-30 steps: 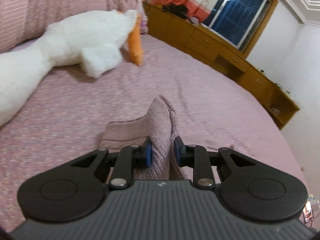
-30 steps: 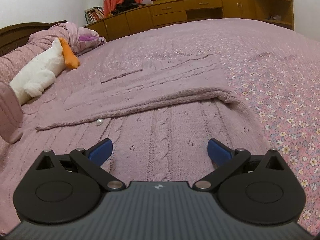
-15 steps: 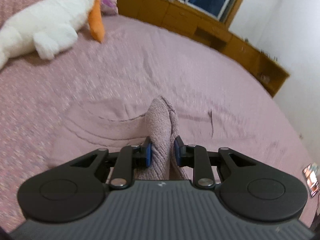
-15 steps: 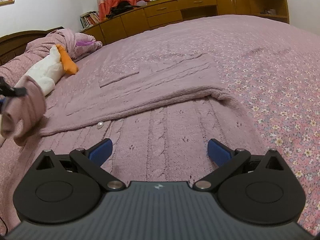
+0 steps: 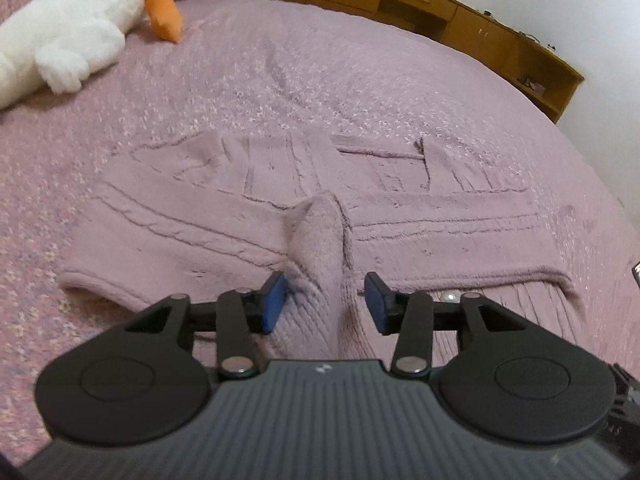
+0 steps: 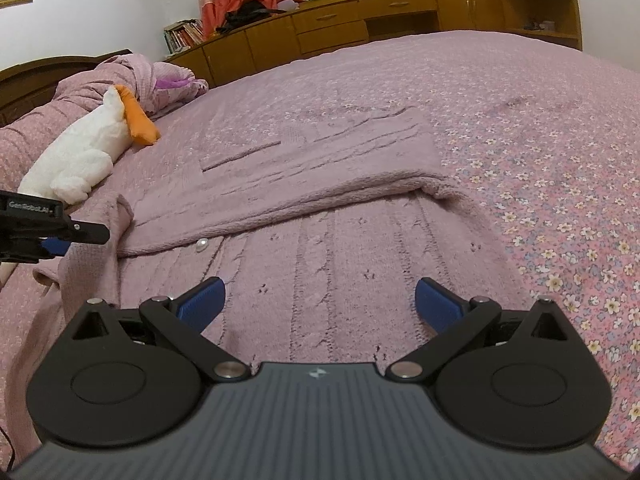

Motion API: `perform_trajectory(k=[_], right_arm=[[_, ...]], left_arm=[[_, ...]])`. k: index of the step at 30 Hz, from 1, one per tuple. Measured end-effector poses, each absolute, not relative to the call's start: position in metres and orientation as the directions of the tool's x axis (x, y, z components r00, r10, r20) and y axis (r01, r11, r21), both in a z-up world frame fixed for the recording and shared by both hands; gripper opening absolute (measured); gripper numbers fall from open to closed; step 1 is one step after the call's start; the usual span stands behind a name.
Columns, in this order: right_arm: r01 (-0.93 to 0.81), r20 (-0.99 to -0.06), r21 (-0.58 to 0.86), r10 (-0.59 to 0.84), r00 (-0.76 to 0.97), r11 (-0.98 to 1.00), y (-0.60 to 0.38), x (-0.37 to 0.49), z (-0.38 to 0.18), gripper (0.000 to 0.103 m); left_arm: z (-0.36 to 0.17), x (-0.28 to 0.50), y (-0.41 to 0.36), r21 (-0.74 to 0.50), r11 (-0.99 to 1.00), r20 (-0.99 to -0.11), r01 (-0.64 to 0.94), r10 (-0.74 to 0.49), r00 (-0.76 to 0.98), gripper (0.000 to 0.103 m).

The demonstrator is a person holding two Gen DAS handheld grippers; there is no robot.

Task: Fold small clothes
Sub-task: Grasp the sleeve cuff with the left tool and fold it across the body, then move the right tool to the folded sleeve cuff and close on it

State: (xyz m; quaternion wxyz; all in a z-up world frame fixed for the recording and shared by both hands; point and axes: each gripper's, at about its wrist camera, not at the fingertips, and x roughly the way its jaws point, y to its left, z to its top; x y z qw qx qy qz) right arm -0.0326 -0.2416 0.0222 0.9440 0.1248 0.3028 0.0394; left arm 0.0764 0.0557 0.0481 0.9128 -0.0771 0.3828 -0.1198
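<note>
Left-wrist view: the left gripper (image 5: 325,300) points down at a mauve cable-knit cardigan (image 5: 224,216) spread flat on the bed (image 5: 360,80). A ridge of the knit, the sleeve fold (image 5: 318,240), stands up between the blue pads (image 5: 274,302). The jaws have just been opening; they now stand apart, with a visible gap between the right pad and the fabric, while the left pad lies just beside the knit, contact uncertain. The cardigan lies across the near middle of the bed, its folded layers running left to right; a pearl button (image 5: 448,297) shows at its near right edge. A white plush goose (image 5: 76,36) with an orange beak lies at the far left, well apart from the garment. Wooden cabinets (image 5: 420,4) line the far wall.

Right-wrist view: the right gripper (image 6: 318,306) hovers over the near front panel of the cardigan (image 6: 320,272), jaws spread wide with nothing between them. A folded upper layer (image 6: 304,168) crosses the garment beyond it, and the button (image 6: 201,245) sits at the fold edge. The left gripper (image 6: 56,236) enters from the left edge, beside the raised sleeve (image 6: 96,248). The floral bedspread (image 6: 560,208) lies bare to the right. The goose (image 6: 80,152) rests far left near a bundled quilt (image 6: 152,80).
</note>
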Motion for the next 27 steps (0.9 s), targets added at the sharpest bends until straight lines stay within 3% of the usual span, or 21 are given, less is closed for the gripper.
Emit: perform_trajectory(k=[13, 20, 27], right_arm=[[-0.085, -0.535, 0.298, 0.240, 0.810, 0.951, -0.222, -0.032, 0.041, 0.103], [-0.154, -0.572, 0.363, 0.350, 0.742, 0.919, -0.197, -0.024, 0.045, 0.103], [-0.276, -0.572, 0.362, 0.445, 0.689, 0.891, -0.161, -0.030, 0.050, 0.103]], left_arm=[[0.060, 0.040, 0.085, -0.280, 0.954, -0.679, 0.108, -0.276, 0.681, 0.051], [0.054, 0.034, 0.093, -0.145, 0.989, -0.713, 0.040, -0.132, 0.689, 0.051], [0.038, 0.031, 0.096, -0.085, 0.996, -0.738, 0.008, -0.069, 0.671, 0.051]])
